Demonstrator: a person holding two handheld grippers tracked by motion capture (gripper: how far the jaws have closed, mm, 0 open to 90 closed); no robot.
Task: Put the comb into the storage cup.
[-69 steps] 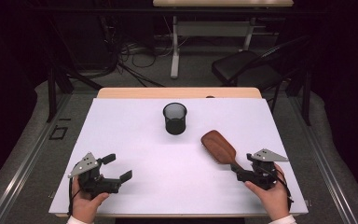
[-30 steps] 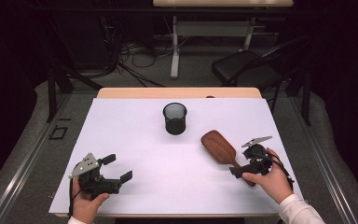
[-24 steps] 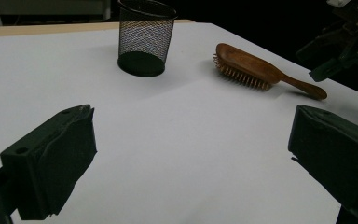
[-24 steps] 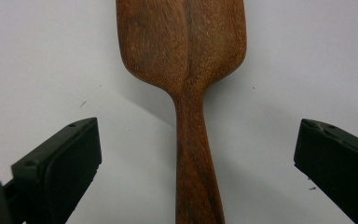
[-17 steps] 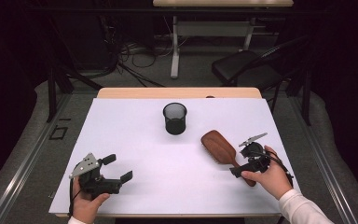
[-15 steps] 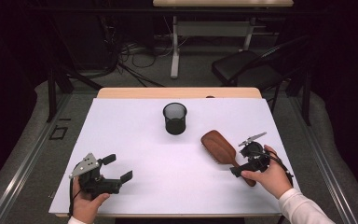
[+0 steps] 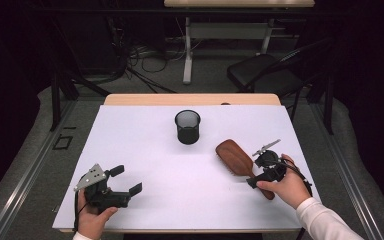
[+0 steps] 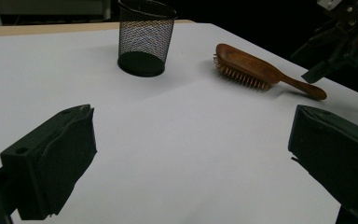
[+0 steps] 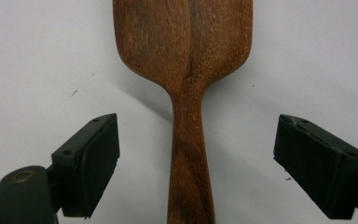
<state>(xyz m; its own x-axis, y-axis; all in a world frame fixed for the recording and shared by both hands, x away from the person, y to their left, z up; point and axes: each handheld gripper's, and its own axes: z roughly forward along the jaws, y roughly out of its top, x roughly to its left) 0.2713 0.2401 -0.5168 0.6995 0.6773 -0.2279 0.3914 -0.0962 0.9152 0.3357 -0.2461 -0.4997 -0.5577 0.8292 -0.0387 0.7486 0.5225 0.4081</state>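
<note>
Straddling the hairbrush [image 9: 186,140] handle, the right gripper [image 9: 196,163] has just been closing (pads wide apart, not touching).

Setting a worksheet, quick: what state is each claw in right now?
Left claw: open, empty, resting low over the table.
Right claw: open, jaws just been closing either side of the wooden hairbrush handle, not yet touching it.

The left gripper [image 7: 125,181] rests near the worktop's front left corner, jaws wide apart. The right gripper [image 7: 254,174] points down (front right side), its jaws have just been closing, gap remaining.
</note>
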